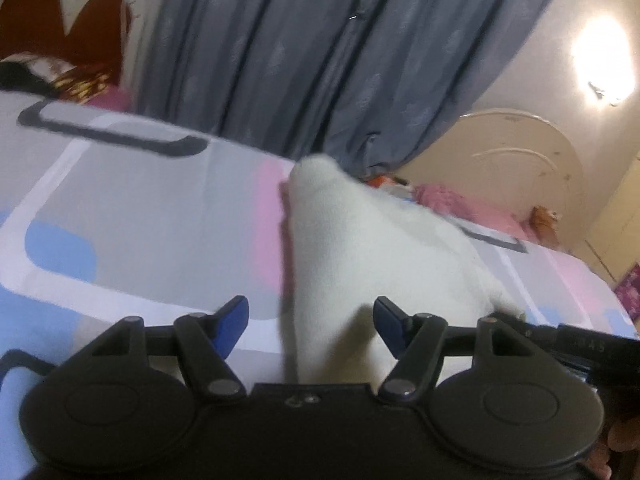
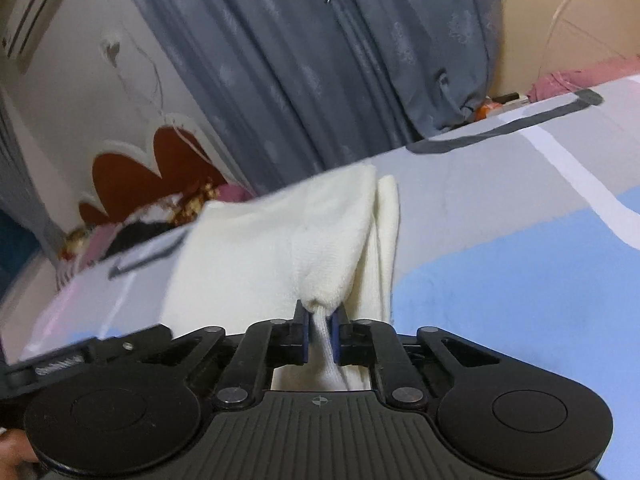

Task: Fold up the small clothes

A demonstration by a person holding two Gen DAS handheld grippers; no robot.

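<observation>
A small white knit garment (image 1: 352, 248) lies on the patterned bedsheet (image 1: 132, 216). In the left wrist view it stretches away from between the blue pads, and my left gripper (image 1: 310, 322) stands open over its near end, the pads well apart and not pressing the cloth. In the right wrist view the same white garment (image 2: 280, 240) lies folded in layers, and my right gripper (image 2: 320, 328) is shut on a bunched edge of it, the cloth pinched between the two blue pads.
Grey-blue curtains (image 1: 320, 52) hang behind the bed. A red scalloped headboard (image 2: 136, 176) with pillows is at one end. Pink cloth (image 1: 452, 200) lies by the bed's far edge, near a cream door (image 1: 520, 160). A wall lamp (image 1: 604, 60) glares.
</observation>
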